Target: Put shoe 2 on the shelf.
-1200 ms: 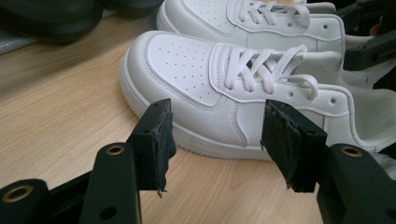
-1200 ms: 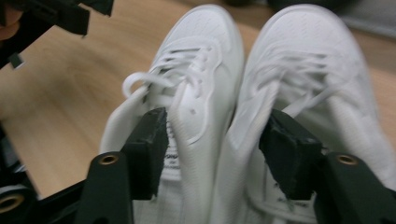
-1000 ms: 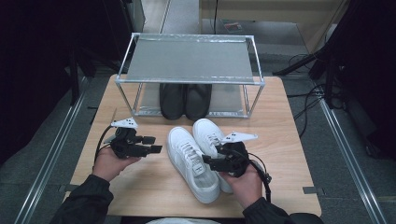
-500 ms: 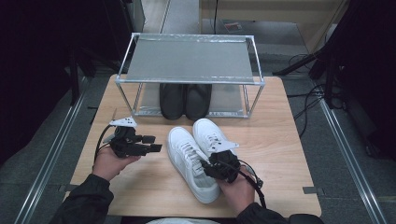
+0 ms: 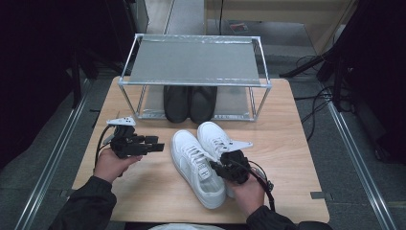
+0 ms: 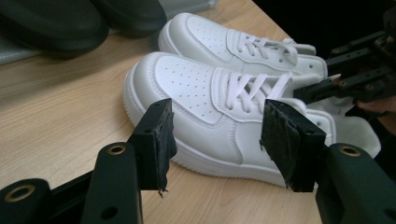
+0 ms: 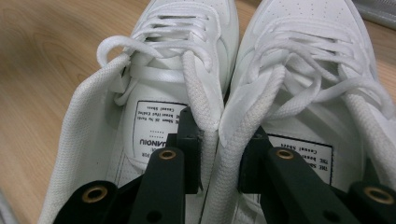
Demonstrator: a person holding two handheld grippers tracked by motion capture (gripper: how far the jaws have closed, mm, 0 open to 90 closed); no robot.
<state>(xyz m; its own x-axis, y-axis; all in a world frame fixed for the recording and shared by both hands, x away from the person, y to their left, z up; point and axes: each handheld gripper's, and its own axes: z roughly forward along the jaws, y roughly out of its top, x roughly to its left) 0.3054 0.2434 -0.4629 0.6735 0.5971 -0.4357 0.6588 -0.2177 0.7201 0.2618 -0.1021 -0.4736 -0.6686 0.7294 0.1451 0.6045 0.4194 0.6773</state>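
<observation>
Two white sneakers stand side by side on the table: the left shoe [image 5: 195, 168], the right shoe [image 5: 214, 138]. My right gripper [image 5: 221, 168] reaches into their heel ends, one jaw inside each shoe [image 7: 219, 154]. Its jaws have just been closing and now pinch the two inner collars [image 7: 215, 122] together. My left gripper [image 5: 155, 143] hovers to the left of the shoes and points at them, open, with nothing between its pads [image 6: 159, 135]. In the left gripper view the left shoe [image 6: 196, 88] lies beyond the jaws.
A metal two-tier rack [image 5: 194, 62] stands at the back of the wooden table [image 5: 297, 143]. A pair of black shoes [image 5: 189, 103] sits on its lower shelf. Dark floor and cables surround the table.
The right gripper has tipped down into the shoes' openings and its wide jaws have closed on the two inner collars. The left hand has stayed where it was.
</observation>
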